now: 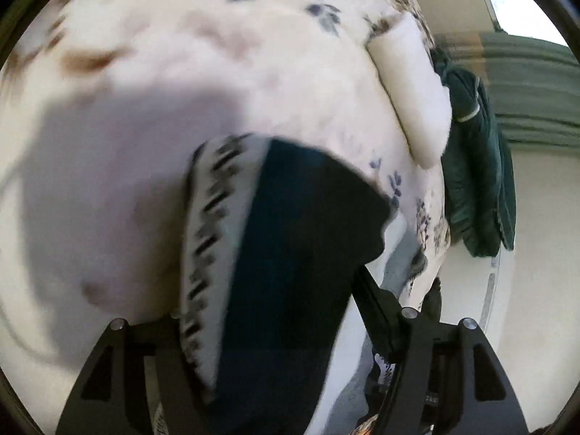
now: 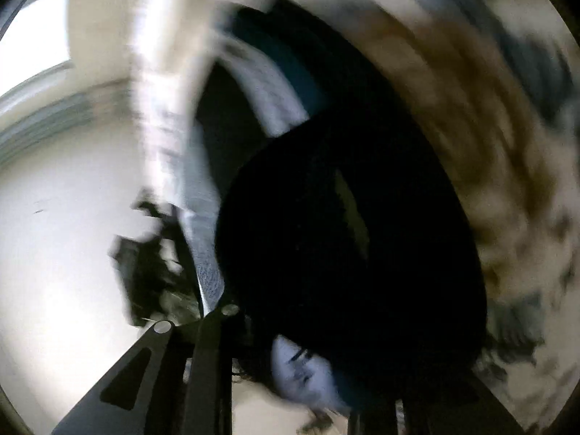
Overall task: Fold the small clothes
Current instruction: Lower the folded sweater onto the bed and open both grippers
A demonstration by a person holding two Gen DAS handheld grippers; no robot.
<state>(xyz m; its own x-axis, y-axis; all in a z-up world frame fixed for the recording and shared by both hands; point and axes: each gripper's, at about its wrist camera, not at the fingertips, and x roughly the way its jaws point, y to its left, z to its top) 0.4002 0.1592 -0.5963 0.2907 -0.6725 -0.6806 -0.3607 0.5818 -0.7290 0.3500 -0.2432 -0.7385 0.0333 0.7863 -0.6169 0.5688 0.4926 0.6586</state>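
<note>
A dark garment [image 1: 297, 253] with a white, black-patterned waistband [image 1: 217, 217] hangs between the fingers of my left gripper [image 1: 282, 282]. It hides the left finger, and a pale strip shows between the cloth and the right finger [image 1: 377, 311], so the jaws stand open around it. The right wrist view is badly blurred. There the same dark garment [image 2: 344, 253] fills the space in front of my right gripper [image 2: 337, 326] and covers its right finger. Only the left finger [image 2: 214, 330] shows, with the cloth against it. I cannot make out whether the pads press on the cloth.
A white bed cover [image 1: 181, 72] with blue and brown flowers lies under the garment. A white roll of bedding [image 1: 409, 90] lies at its right edge, with a dark green garment [image 1: 475, 166] hanging just beyond. Pale floor [image 1: 536, 253] lies to the right. A blurred dark shape [image 2: 145, 264] shows in the right wrist view.
</note>
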